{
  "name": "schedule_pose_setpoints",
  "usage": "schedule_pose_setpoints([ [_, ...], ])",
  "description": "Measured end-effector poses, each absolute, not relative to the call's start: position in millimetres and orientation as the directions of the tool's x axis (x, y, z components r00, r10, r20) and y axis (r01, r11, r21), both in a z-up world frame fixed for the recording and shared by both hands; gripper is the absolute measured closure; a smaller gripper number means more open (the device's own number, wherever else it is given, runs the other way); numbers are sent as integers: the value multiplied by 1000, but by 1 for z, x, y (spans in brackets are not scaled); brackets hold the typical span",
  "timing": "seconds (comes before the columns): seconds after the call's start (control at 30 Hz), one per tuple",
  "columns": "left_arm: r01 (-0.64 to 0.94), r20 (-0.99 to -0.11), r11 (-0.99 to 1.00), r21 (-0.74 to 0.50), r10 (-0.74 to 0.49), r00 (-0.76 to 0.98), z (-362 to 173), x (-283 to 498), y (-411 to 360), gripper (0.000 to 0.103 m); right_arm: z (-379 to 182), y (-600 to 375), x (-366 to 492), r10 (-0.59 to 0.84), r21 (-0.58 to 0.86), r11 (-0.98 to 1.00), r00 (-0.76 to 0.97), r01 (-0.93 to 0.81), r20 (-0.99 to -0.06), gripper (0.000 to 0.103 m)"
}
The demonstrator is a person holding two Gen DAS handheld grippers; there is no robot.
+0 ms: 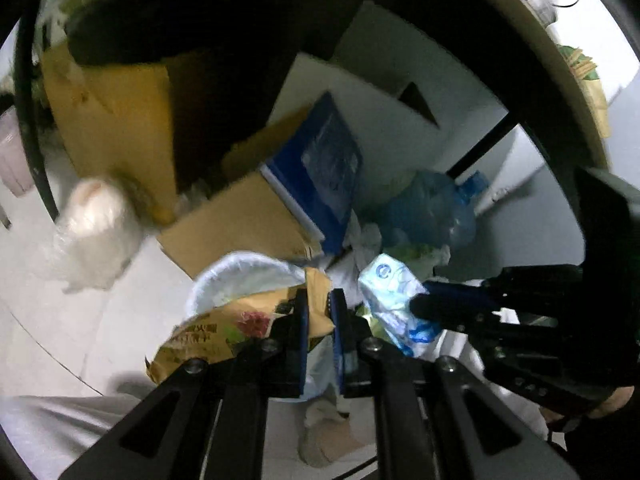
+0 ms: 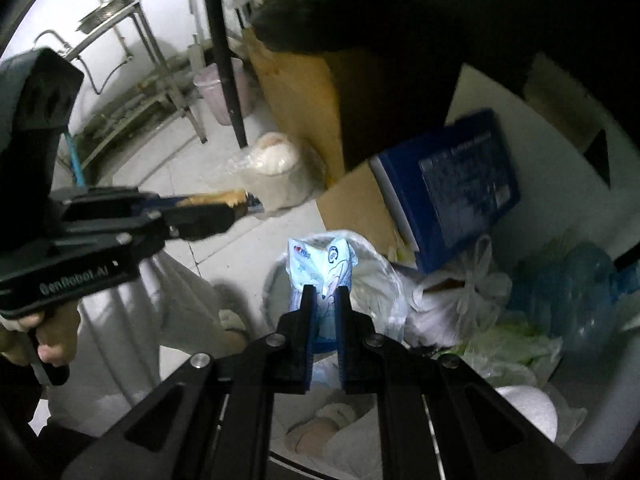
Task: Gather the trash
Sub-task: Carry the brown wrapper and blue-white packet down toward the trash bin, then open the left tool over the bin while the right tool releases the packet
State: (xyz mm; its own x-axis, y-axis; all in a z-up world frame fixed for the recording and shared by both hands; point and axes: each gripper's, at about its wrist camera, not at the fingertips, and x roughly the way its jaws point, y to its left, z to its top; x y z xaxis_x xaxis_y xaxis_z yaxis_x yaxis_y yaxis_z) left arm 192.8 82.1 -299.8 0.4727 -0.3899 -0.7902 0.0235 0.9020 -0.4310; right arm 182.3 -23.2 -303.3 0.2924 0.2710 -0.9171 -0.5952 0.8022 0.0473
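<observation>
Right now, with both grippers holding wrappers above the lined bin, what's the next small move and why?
Probably lower a touch more, then open the right gripper first. Its light blue wrapper hangs right over the lined bin, while the left gripper pinches a tan snack wrapper nearer the bin's rim, so it may need centring.

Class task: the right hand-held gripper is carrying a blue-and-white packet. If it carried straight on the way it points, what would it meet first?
Probably the open, bag-lined bin just beyond the packet held by the right hand-held gripper, though depth is uncertain.
</observation>
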Motion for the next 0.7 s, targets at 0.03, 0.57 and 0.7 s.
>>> schedule_pose_setpoints([
  [0.03, 20, -796, 902, -430, -390, 463, -306, 197, 80, 93, -308, -26, 185, 266, 51, 807, 285, -589, -921, 95],
  [0.57, -69, -874, 903, -424, -388, 293, -394, 227, 68, 58, -368, -67, 229, 214, 91, 858, 191, -505, -958, 95],
  [0.7, -108, -875, 899, -424, -376, 306, -396, 225, 83, 58, -382, -59, 233, 210, 100, 854, 162, -511, -964, 95],
])
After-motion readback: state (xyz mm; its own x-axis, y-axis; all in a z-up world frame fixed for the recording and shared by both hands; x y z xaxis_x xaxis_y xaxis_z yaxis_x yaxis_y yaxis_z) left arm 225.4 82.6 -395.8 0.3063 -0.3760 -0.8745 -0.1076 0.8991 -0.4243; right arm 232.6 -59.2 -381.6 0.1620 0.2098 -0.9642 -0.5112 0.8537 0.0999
